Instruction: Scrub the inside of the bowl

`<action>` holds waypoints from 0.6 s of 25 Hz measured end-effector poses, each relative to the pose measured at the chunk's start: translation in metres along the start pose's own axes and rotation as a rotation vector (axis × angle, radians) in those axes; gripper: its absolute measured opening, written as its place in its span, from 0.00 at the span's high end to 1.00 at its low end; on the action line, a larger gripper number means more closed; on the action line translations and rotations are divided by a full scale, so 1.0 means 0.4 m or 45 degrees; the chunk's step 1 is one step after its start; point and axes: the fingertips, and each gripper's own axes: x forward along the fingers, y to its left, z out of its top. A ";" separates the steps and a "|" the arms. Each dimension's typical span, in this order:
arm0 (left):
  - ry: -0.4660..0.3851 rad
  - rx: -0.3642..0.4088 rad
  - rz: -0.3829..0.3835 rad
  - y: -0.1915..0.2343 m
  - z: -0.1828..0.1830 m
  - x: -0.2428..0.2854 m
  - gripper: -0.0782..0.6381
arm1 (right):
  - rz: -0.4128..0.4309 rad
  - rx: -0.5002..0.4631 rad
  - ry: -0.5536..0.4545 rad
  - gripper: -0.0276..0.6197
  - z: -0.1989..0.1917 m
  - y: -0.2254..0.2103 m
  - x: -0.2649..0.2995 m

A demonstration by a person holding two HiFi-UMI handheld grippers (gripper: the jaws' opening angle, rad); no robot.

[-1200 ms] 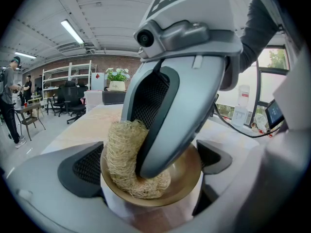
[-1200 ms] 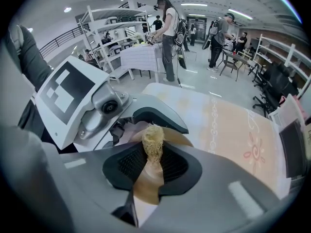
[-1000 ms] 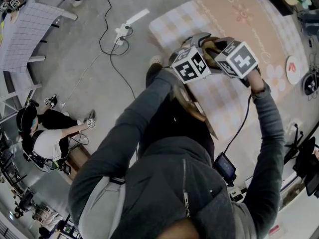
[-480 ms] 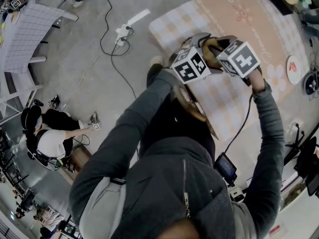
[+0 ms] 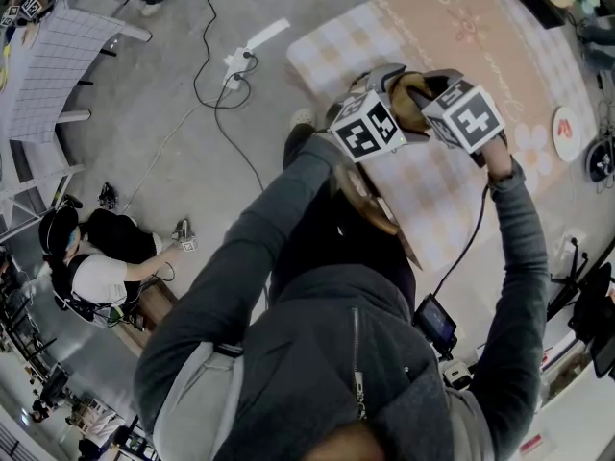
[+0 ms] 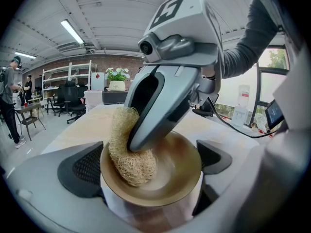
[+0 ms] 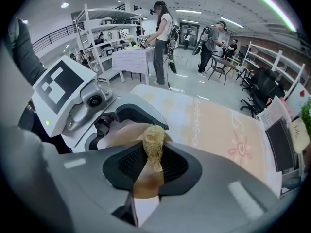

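A tan bowl [image 6: 167, 181] is clamped between the pads of my left gripper [image 6: 150, 171], rim facing the camera and tilted. A pale straw-coloured loofah scrubber [image 6: 129, 154] rests against the bowl's inner left wall. My right gripper [image 7: 153, 163] is shut on the loofah [image 7: 154, 141], and its grey body [image 6: 160, 96] reaches down into the bowl from above. From the right gripper view the bowl [image 7: 124, 130] lies just past the jaws, with the left gripper's body [image 7: 80, 103] behind it. In the head view both marker cubes [image 5: 368, 126] [image 5: 466, 113] are held close together in front of the chest.
A table with a peach checked cloth [image 5: 461, 27] stands below and beyond the grippers, with a red and white disc [image 5: 565, 133] near its right end. A cable [image 5: 221, 94] runs over the floor. A person [image 5: 91, 267] sits on the floor at left. People [image 7: 160, 38] stand farther off.
The right gripper's cube has shifted slightly to the right over the bowl. The left gripper holds still. The seated person at left has moved a little.
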 end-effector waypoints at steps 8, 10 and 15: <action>0.002 0.002 0.000 0.002 0.001 0.001 0.07 | -0.020 0.011 -0.004 0.84 -0.014 -0.010 -0.010; 0.003 0.001 -0.001 0.004 0.002 0.002 0.07 | -0.025 0.018 -0.007 0.84 -0.018 -0.013 -0.012; 0.002 0.003 0.001 0.007 -0.001 0.006 0.07 | -0.036 0.036 -0.016 0.84 -0.034 -0.021 -0.017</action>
